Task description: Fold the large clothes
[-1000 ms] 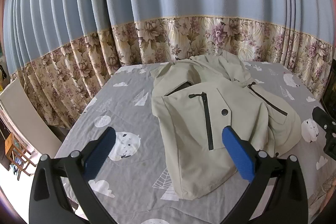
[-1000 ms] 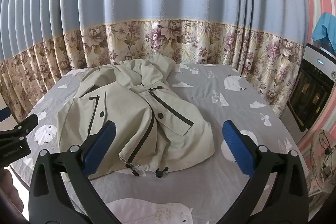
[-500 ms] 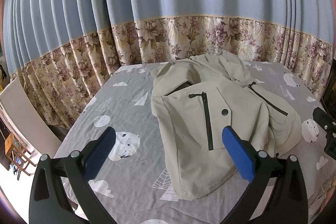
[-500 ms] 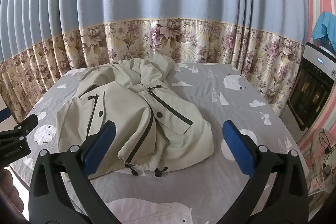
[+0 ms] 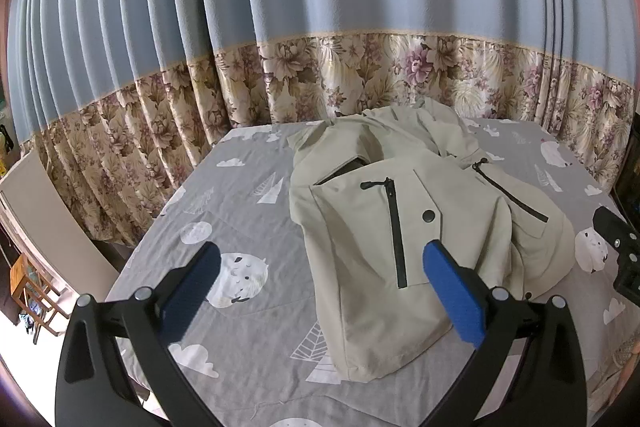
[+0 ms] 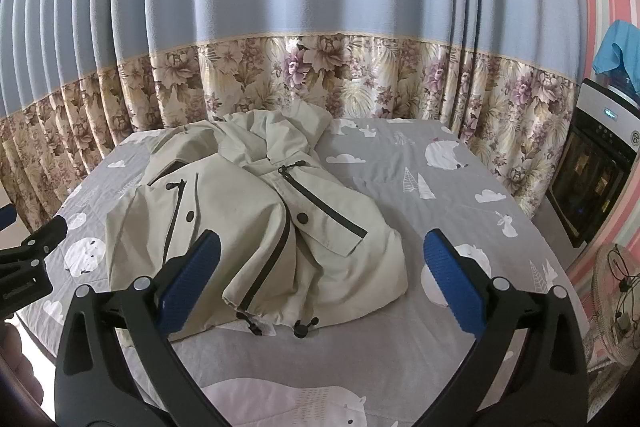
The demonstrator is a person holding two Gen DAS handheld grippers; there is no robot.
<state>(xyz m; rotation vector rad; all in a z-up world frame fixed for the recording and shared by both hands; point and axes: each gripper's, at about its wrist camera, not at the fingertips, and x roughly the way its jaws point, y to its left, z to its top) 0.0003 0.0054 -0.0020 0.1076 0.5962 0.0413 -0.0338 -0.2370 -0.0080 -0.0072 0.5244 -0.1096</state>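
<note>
A beige hooded jacket [image 5: 400, 211] with black zippers and snap buttons lies rumpled on a grey bed sheet [image 5: 240, 219]. It also shows in the right wrist view [image 6: 256, 219], hem and drawcords toward me. My left gripper [image 5: 320, 287] is open and empty, held above the jacket's near left hem. My right gripper [image 6: 320, 287] is open and empty, held above the jacket's near right hem. Each gripper's black frame shows at the other view's edge: the right one [image 5: 618, 247] and the left one [image 6: 28, 259].
Blue curtains with a floral lower band [image 5: 320, 75] hang behind the bed. A wooden chair [image 5: 28, 287] and a pale board stand at the left. A dark appliance [image 6: 592, 179] and a fan [image 6: 620, 299] stand at the right.
Both views have shifted very slightly; the jacket sits a touch lower in the right wrist view. The jacket and grippers are otherwise unchanged.
</note>
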